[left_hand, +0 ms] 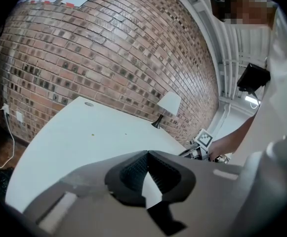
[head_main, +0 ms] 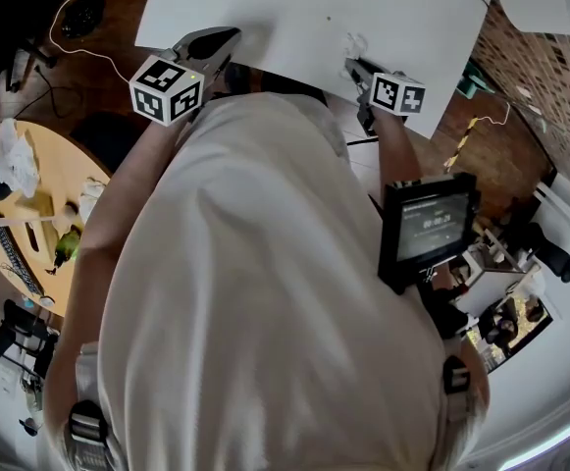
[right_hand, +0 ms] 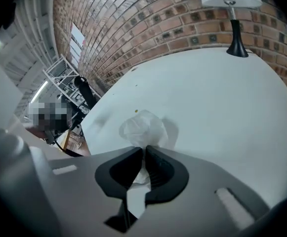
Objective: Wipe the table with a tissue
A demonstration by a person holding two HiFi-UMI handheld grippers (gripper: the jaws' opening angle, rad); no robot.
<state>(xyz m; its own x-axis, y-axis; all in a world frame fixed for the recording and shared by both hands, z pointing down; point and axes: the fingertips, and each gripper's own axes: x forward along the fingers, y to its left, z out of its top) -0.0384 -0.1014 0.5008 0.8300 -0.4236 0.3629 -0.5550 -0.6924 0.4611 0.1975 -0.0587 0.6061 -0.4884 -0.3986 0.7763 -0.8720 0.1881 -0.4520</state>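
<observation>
A crumpled white tissue is pinched in my right gripper, whose jaws are shut on it; the wad sticks out past the tips over the white table. From the head view the tissue hangs just above the table's near edge, ahead of the right gripper. A small brown crumb lies on the table just beyond the tissue. My left gripper is shut with nothing between its jaws, held over the table's near left edge.
A black-footed lamp with a white shade stands at the table's far right corner, in front of a brick wall. A round wooden table with clutter stands to my left. A tablet screen hangs at my right side.
</observation>
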